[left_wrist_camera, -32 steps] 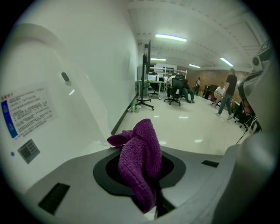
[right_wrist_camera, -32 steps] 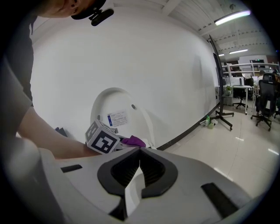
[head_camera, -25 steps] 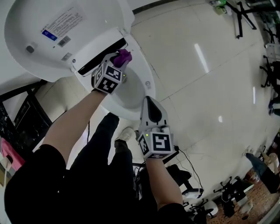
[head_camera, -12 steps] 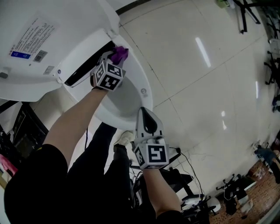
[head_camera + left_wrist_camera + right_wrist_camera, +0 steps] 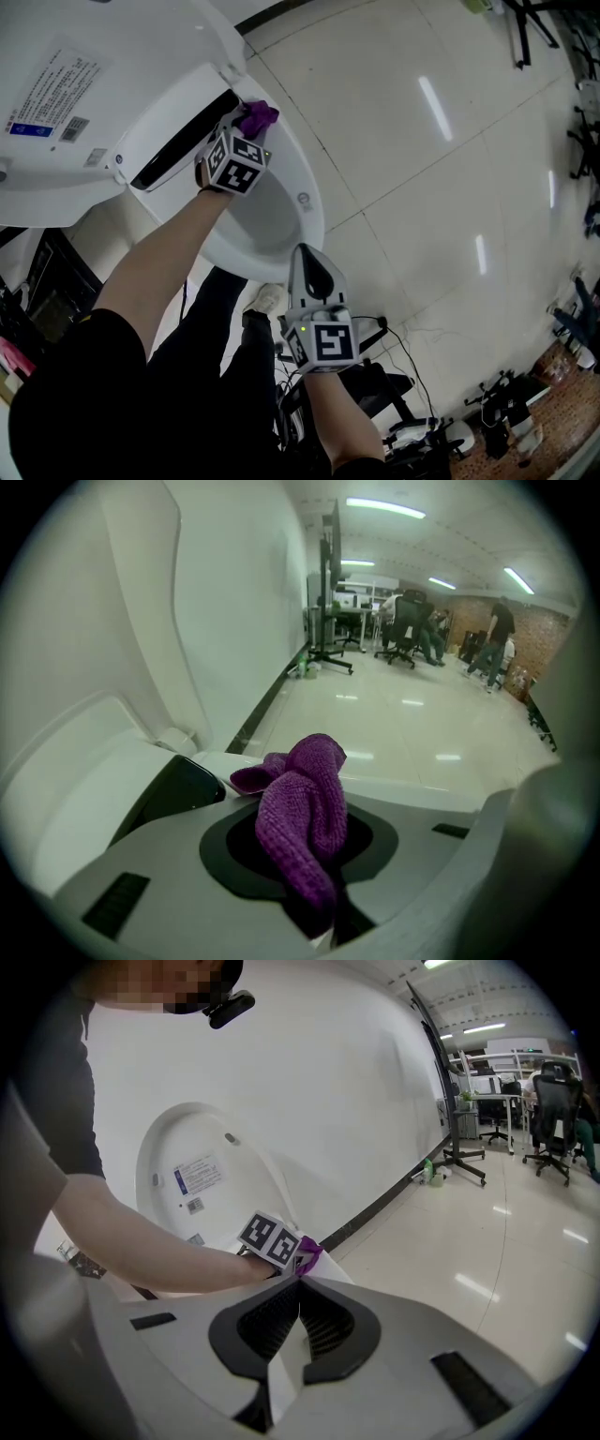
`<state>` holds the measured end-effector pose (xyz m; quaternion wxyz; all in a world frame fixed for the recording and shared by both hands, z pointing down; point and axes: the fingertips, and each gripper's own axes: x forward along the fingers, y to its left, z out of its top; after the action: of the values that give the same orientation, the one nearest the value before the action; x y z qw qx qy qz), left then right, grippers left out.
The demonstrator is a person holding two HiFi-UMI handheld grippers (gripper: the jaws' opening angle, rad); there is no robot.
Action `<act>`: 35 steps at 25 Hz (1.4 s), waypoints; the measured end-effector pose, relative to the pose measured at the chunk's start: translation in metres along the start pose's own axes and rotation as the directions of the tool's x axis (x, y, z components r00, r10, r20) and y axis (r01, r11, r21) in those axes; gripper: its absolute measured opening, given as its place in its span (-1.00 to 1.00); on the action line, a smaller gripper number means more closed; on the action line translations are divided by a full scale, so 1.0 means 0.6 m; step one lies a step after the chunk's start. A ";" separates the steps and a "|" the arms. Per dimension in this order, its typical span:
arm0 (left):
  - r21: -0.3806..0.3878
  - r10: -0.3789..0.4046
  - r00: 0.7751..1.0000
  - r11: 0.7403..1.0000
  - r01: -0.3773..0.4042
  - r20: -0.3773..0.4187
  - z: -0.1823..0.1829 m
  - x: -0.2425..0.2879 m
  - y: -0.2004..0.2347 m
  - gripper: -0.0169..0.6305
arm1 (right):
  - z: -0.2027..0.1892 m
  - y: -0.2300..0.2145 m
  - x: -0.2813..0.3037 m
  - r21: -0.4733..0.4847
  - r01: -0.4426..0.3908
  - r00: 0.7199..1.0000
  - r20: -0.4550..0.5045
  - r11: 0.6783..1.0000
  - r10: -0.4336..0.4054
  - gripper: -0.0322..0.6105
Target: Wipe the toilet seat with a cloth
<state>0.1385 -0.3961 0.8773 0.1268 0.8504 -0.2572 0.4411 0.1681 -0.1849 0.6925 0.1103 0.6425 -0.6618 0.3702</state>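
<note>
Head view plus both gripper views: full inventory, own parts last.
toilet bowl: one, white, upper left of head view
toilet lid: one, white, raised, labels on its underside
cloth: one, purple, in the left tool by the bowl's rear edge
floor: glossy cream tiles, right of the bowl
office chairs: several, dark, far back in the left gripper view
black stand: one, top right of head view
left tool: one, grey, shut on the cloth
right tool: one, grey, shut and empty, near the bowl's front
forearms: two, bare, lower head view
</note>
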 end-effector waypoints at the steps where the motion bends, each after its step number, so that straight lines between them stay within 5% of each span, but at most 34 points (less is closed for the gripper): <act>1: -0.005 -0.014 1.000 1.000 0.014 -0.003 0.000 0.001 -0.005 -0.66 | -0.002 0.002 -0.003 0.005 -0.002 1.000 0.000 1.000 0.002 -0.85; 8: 0.014 -0.189 0.982 0.982 0.189 0.024 0.011 -0.030 -0.067 -0.66 | 0.012 0.010 -0.025 0.001 -0.015 0.999 0.034 1.000 0.015 -0.85; 18: 0.047 -0.155 0.982 0.987 0.150 0.111 0.033 -0.216 -0.116 -0.66 | 0.077 0.074 -0.111 -0.061 -0.046 0.991 0.125 0.997 0.053 -0.85; 28: 0.099 -0.105 0.974 0.991 0.086 0.201 0.010 -0.496 -0.213 -0.66 | 0.118 0.161 -0.304 -0.171 -0.086 0.975 0.189 0.982 0.118 -0.85; 35: 0.095 -0.052 0.949 0.995 0.023 0.310 0.001 -0.718 -0.307 -0.66 | 0.124 0.204 -0.439 -0.253 -0.106 0.970 0.186 0.962 0.155 -0.85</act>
<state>0.0340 -0.1025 0.5278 0.0542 0.9191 -0.2375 0.3096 0.1180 -0.0414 0.4339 0.0943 0.6136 -0.7508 0.2258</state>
